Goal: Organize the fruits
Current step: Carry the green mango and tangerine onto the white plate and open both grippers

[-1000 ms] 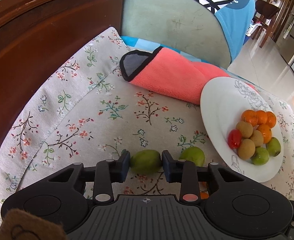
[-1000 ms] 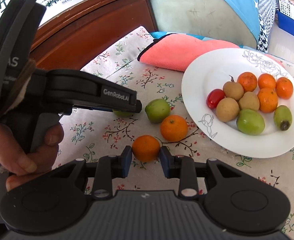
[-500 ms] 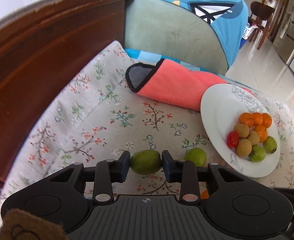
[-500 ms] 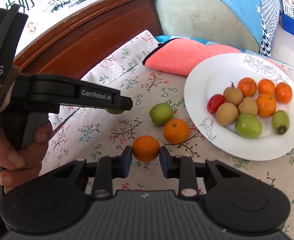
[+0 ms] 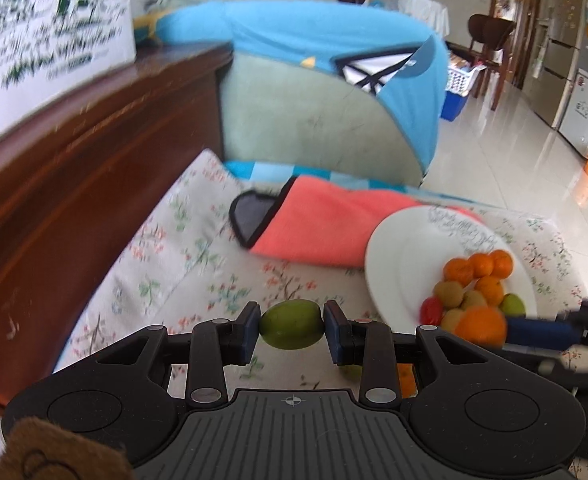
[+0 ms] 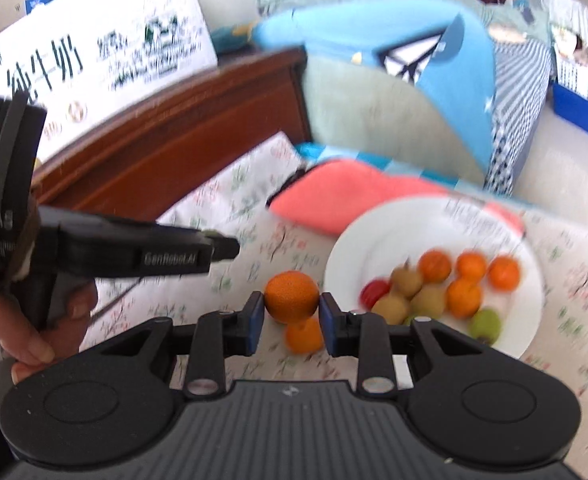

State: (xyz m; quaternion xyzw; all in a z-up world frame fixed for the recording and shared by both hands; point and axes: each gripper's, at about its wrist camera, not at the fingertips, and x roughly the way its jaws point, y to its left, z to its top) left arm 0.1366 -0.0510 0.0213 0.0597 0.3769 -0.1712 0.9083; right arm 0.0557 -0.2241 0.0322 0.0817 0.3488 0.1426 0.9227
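Observation:
My left gripper [image 5: 292, 330] is shut on a green fruit [image 5: 292, 329] and holds it above the floral cloth [image 5: 198, 256]. My right gripper [image 6: 291, 307] is shut on an orange [image 6: 291, 296], lifted above the cloth; that orange also shows in the left wrist view [image 5: 481, 325]. A white plate [image 6: 365, 248] to the right holds several oranges, brown fruits, green fruits and one red one. Another orange [image 6: 303, 336] lies on the cloth below my right gripper. The left gripper's body [image 6: 142, 252] shows at the left of the right wrist view.
A folded pink towel [image 5: 325, 228] lies behind the plate [image 5: 397, 256]. A dark wooden board [image 5: 74, 168] rises along the left edge. A grey-green cushion under a blue garment [image 5: 313, 116] stands at the back. A milk carton box [image 6: 94, 52] sits on the wooden board.
Both grippers have risen from the cloth with their fruits held. The right gripper's orange has moved toward the plate. Both views are now motion blurred.

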